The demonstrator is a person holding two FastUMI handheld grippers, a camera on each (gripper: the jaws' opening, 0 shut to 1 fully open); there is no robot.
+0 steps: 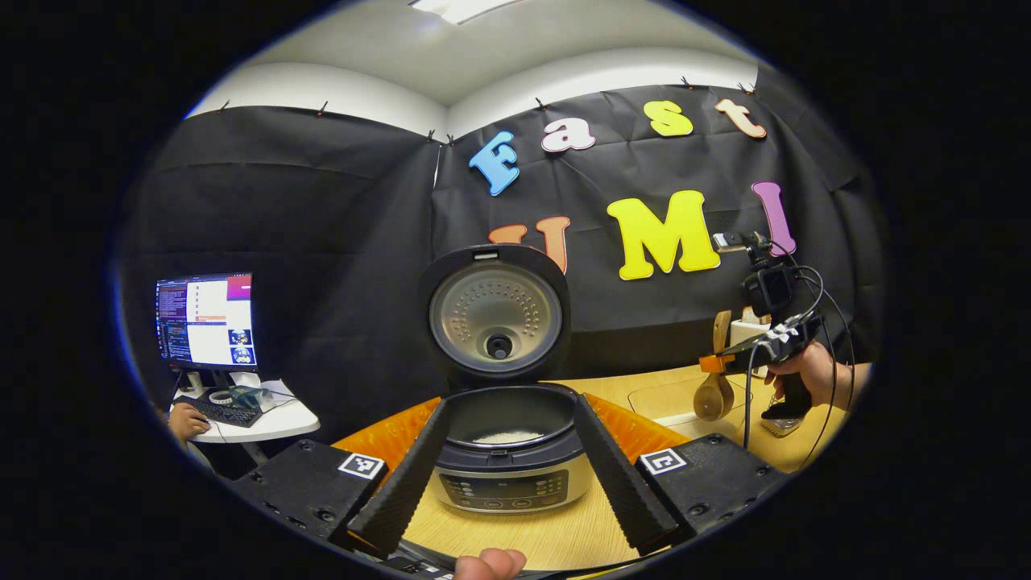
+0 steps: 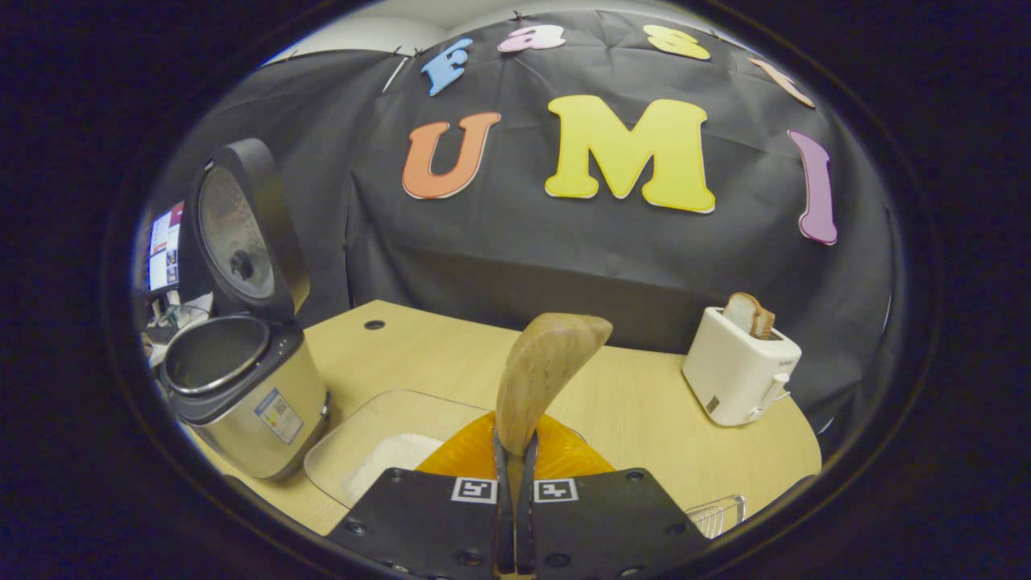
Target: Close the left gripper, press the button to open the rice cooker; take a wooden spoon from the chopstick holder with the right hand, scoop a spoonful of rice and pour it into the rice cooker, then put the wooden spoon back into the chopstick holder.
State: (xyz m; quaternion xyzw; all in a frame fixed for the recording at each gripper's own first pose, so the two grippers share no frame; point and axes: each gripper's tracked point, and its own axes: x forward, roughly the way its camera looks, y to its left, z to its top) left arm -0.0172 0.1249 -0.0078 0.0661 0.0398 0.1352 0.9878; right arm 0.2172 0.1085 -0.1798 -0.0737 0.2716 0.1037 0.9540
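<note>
Cooker [image 1: 503, 451] lid up, rice inside. Your right gripper [image 2: 515, 451] pinching spoon [image 2: 541, 372]; left gripper [image 1: 507, 475] spread. Holder return probably left.

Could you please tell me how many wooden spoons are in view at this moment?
2. One wooden spoon is clamped in the right gripper, bowl upward. A second wooden spoon stands in the chopstick holder behind it, as seen from the left gripper view. Others may be hidden.

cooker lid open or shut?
Open. The lid stands upright behind the pot, inner plate facing forward; some rice lies inside.
</note>
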